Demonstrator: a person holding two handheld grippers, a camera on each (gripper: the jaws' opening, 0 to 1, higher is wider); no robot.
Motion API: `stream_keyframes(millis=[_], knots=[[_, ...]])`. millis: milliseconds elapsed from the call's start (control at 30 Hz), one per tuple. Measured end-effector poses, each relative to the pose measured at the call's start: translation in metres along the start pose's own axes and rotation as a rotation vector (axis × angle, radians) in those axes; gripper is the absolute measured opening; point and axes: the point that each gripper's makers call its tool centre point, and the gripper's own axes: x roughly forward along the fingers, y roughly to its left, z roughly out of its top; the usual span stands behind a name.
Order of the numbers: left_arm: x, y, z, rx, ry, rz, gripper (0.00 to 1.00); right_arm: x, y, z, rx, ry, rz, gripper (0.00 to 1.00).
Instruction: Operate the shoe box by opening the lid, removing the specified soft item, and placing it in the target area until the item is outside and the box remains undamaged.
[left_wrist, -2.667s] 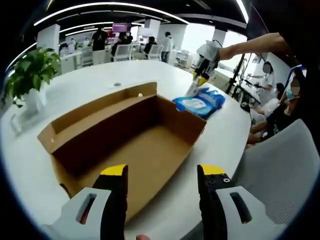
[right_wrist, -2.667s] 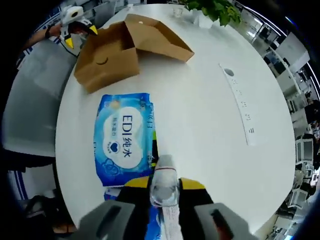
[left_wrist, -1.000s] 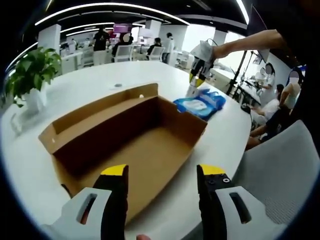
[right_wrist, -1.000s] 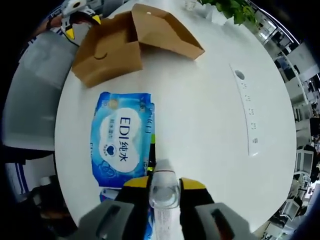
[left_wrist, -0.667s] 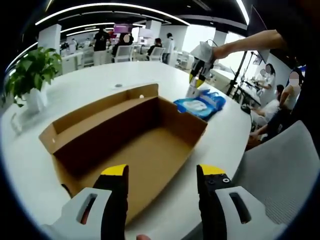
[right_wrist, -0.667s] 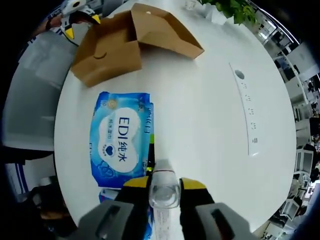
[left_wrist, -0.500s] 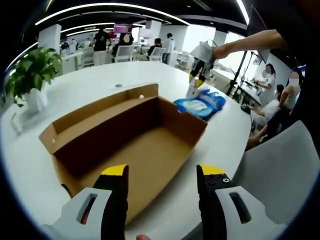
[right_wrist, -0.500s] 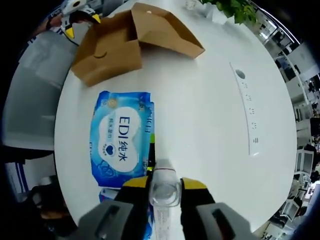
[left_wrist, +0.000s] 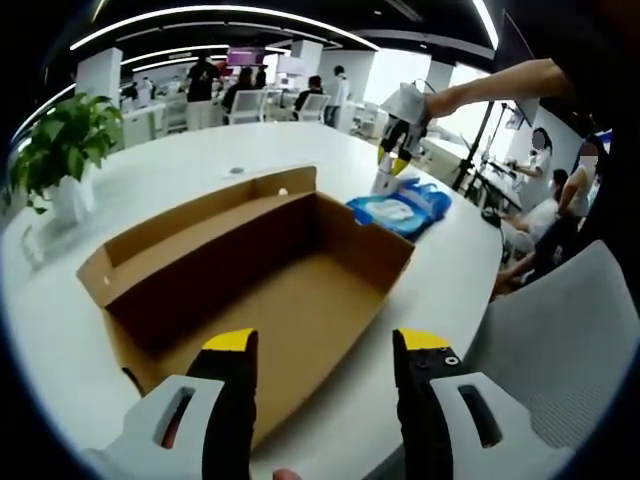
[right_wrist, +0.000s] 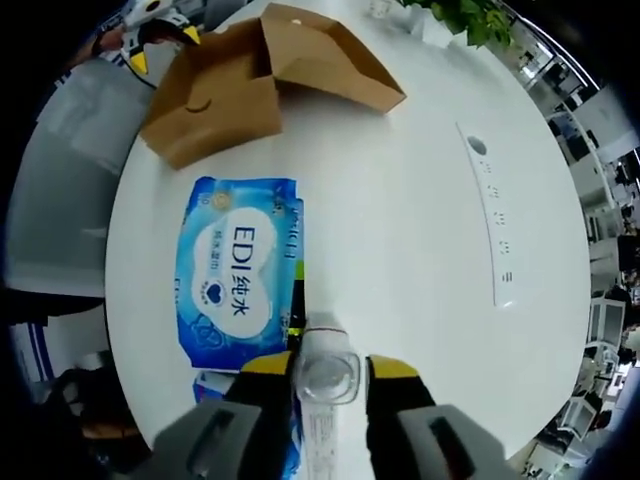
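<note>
While soft, light wet-wipes pack (right_wrist: 240, 283) is lying at frame centre-left outside shoe box (right_wrist: 245, 90), right gripper (right_wrist: 328, 372) is being kept closed on small clear bottle (right_wrist: 325, 378); left gripper (left_wrist: 325, 347) is being held open, empty, over box interior. Pack likely crushable, slippery film; edge seam judged best hold.

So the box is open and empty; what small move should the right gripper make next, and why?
Probably open the right gripper and release the clear bottle-like item: it is already over the white table beside the blue wipes pack, well away from the empty open box.
</note>
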Motion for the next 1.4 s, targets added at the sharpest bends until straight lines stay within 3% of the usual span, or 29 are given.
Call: stream_keyframes(millis=[433, 800, 1133, 1400], knots=[[0.002, -0.002, 0.001, 0.001, 0.002, -0.009, 0.56, -0.013, -0.001, -0.006, 0.042, -0.013, -0.014, 0.3], [0.001, -0.003, 0.004, -0.008, -0.009, -0.014, 0.56, -0.029, 0.006, -0.018, 0.171, -0.083, -0.046, 0.35], [0.001, -0.01, 0.009, -0.017, -0.03, -0.04, 0.56, -0.048, 0.024, -0.029, 0.387, -0.198, -0.107, 0.34], [0.0, -0.013, 0.014, -0.016, -0.048, -0.049, 0.56, -0.06, 0.026, -0.04, 0.577, -0.301, -0.182, 0.34]])
